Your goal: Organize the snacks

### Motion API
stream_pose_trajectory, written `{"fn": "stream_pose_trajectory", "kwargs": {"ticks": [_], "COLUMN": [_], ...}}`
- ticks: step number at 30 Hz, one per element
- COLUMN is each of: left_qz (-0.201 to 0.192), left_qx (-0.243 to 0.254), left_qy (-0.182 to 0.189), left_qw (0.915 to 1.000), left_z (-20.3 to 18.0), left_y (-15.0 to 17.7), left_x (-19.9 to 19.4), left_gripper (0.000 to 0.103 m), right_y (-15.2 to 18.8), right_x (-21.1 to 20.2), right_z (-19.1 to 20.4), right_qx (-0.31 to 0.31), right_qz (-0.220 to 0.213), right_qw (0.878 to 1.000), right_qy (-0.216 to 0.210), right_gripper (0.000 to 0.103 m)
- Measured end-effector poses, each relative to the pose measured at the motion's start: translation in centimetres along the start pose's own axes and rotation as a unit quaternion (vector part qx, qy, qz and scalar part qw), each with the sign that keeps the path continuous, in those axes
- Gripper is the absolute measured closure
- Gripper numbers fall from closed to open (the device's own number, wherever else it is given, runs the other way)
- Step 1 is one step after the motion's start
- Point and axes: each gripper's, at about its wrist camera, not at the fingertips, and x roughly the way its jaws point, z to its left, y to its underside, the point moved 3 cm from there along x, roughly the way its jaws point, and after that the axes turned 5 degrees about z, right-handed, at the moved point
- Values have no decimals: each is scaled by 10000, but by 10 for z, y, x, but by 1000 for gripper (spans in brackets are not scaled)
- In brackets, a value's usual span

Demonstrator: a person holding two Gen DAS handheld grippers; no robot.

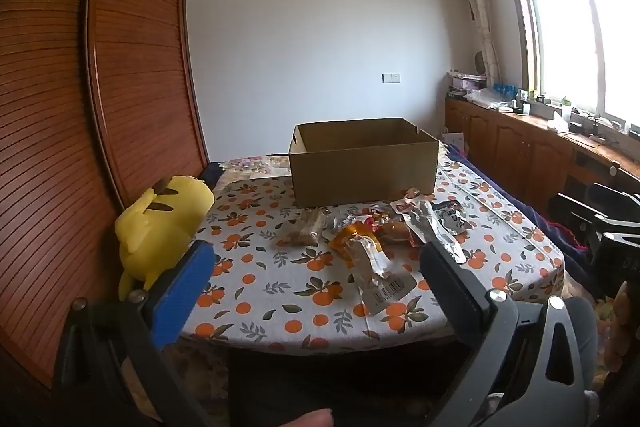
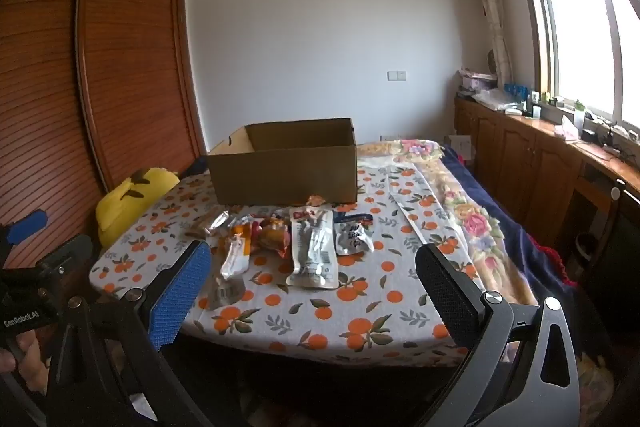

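Note:
Several snack packets point(image 1: 376, 239) lie in a loose pile on the orange-print tablecloth point(image 1: 280, 291), just in front of an open, empty-looking cardboard box point(image 1: 362, 163). The pile point(image 2: 280, 239) and the box point(image 2: 286, 167) also show in the right wrist view, where a long silver packet point(image 2: 312, 247) lies foremost. My left gripper point(image 1: 316, 279) is open and empty, held before the table's near edge. My right gripper point(image 2: 314, 279) is open and empty, also short of the near edge. The left gripper's body point(image 2: 36, 291) shows at the left of the right wrist view.
A yellow plush toy point(image 1: 160, 227) sits at the table's left edge against a wooden wardrobe point(image 1: 80, 107). A floral quilt point(image 2: 472, 219) lies on the right of the table. Wooden cabinets with clutter point(image 2: 540, 155) run under the window at the right.

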Motion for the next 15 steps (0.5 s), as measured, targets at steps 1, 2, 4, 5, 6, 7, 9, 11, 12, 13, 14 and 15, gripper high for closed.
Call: {"fn": "stream_pose_trajectory", "kwargs": {"ticks": [1, 2, 4, 5, 6, 7, 9, 11, 12, 13, 14, 15], "left_qz": [-2, -2, -6, -7, -8, -8, -11, -13, -17, -17, -16, -18], "left_qx": [-2, -2, 1, 1, -1, 3, 5, 5, 6, 7, 6, 2], "left_qy": [0, 0, -3, -5, -6, 0, -3, 1, -1, -1, -1, -2], "left_qw": [10000, 10000, 10000, 10000, 10000, 10000, 10000, 10000, 10000, 10000, 10000, 10000], "left_z": [0, 0, 0, 0, 1, 0, 1, 1, 0, 0, 1, 1], "left_y": [0, 0, 0, 0, 0, 0, 0, 0, 0, 0, 0, 0], "left_x": [0, 0, 0, 0, 0, 0, 0, 0, 0, 0, 0, 0], "left_gripper": [0, 0, 0, 0, 0, 0, 0, 0, 0, 0, 0, 0], "right_y": [0, 0, 0, 0, 0, 0, -1, -1, -1, -1, -1, -1], "right_x": [0, 1, 0, 0, 0, 0, 0, -1, -1, -1, -1, -1], "right_z": [0, 0, 0, 0, 0, 0, 0, 0, 0, 0, 0, -1], "right_qx": [2, 2, -1, -1, -1, -2, -1, 1, 2, 0, -3, -1], "right_qz": [1, 0, -4, -7, -7, -6, -7, -8, -8, -12, -10, -15], "right_qw": [10000, 10000, 10000, 10000, 10000, 10000, 10000, 10000, 10000, 10000, 10000, 10000], "right_qy": [-4, -5, -5, 0, 3, -3, -2, 3, -4, 3, 4, -5], "right_gripper": [0, 0, 0, 0, 0, 0, 0, 0, 0, 0, 0, 0]}}
